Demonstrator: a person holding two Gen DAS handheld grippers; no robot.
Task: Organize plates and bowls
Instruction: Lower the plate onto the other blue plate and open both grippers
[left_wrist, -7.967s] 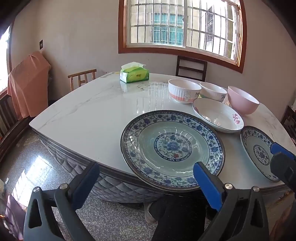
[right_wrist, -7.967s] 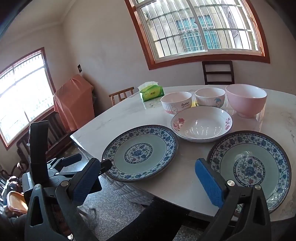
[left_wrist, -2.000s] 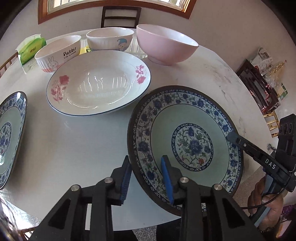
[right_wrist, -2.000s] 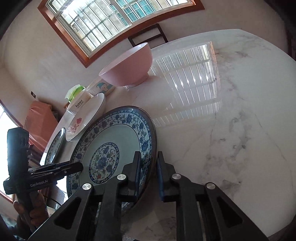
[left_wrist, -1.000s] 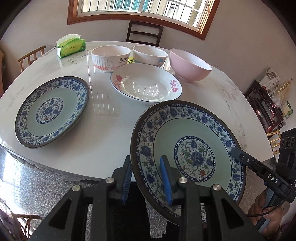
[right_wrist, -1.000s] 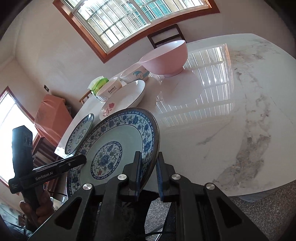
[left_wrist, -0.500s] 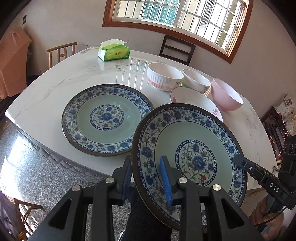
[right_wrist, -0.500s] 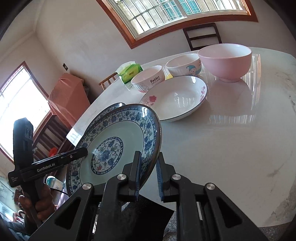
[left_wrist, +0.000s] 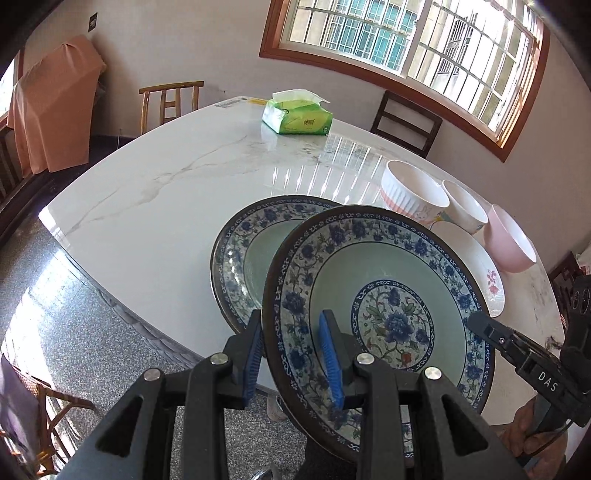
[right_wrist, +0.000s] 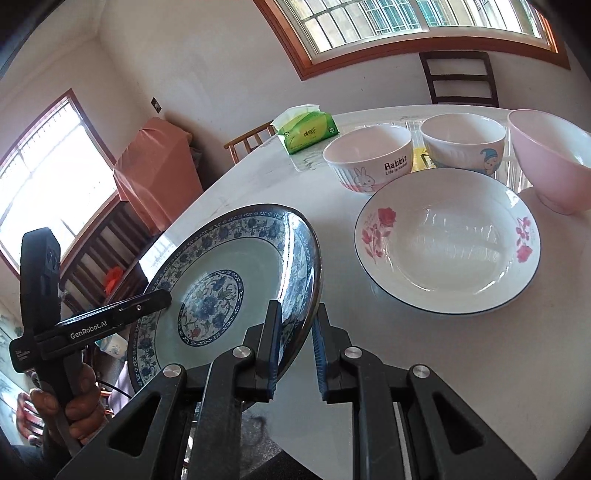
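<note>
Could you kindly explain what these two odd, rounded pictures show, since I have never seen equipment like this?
No robot is here: a person holds a black two-finger clamp in each hand. Each clamp carries a wide-angle camera looking along its fingers, which bends the room into a curve.

One picture comes from the left gripper, the other from the right gripper. Both are clamped on opposite rims of one blue-and-white floral plate with a pale green centre, held tilted above the table edge.

On the white marble table lie a matching blue-and-white plate, partly behind the held one, a shallow white dish with red flowers, a white rabbit-print bowl, a white bowl with a cartoon figure, a pink bowl and a green tissue pack.
</note>
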